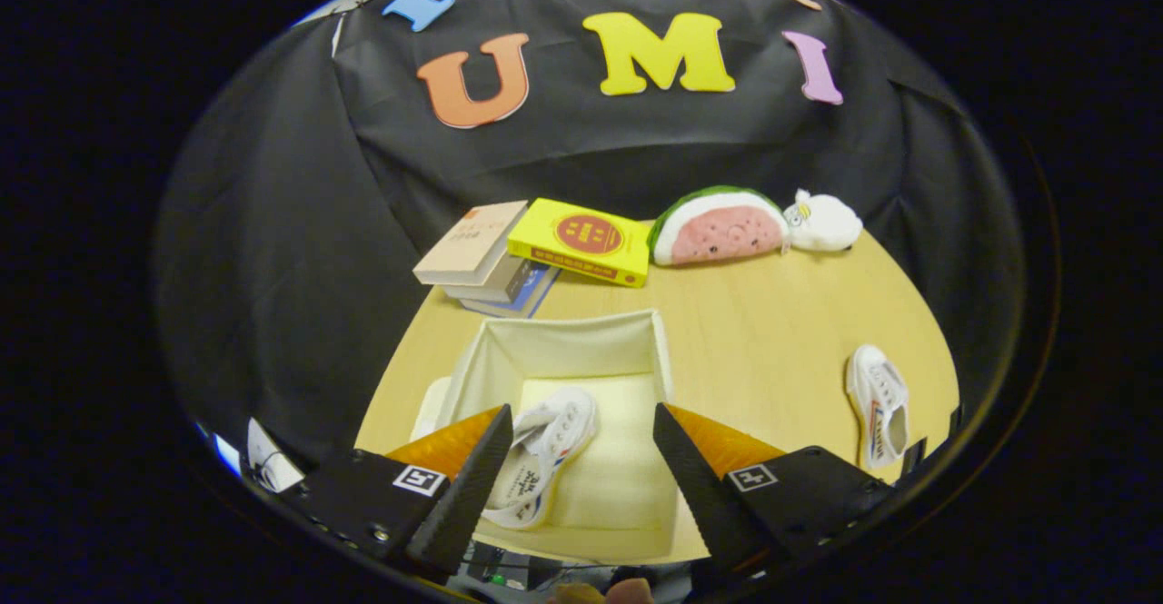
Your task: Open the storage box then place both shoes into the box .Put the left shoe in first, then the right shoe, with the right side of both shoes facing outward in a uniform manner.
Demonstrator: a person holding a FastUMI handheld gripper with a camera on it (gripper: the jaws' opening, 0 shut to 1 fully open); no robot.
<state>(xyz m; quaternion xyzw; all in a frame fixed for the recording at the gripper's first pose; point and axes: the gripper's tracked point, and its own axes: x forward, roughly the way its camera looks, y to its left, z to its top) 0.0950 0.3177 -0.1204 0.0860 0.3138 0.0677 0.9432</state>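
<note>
White canvas marks both shoes in the gripper view: we see one shoe [543, 454] lying inside the open storage box [563, 336], near its left wall and close to the gripper's left finger, while the second shoe [879, 404] rests on the wooden counter [754, 350] well to the right of the box. Our gripper [577, 472] hangs above the box with its fingers spread wide and nothing between them; the boxed shoe sits just inside the left finger [463, 486]. We judge the first placement done and the second still to come. Several risks follow. Lifting away carelessly could catch the left finger on the boxed shoe and turn it, spoiling the uniform facing. The counter shoe lies with its opening towards us, so a pinch on the soft upper may slip or let it rotate in transit. The free space in the box is to the right of the first shoe; a crooked descent could strike the box's soft wall. Beyond stand books [536, 250] and plush toys [754, 222], well clear.
</note>
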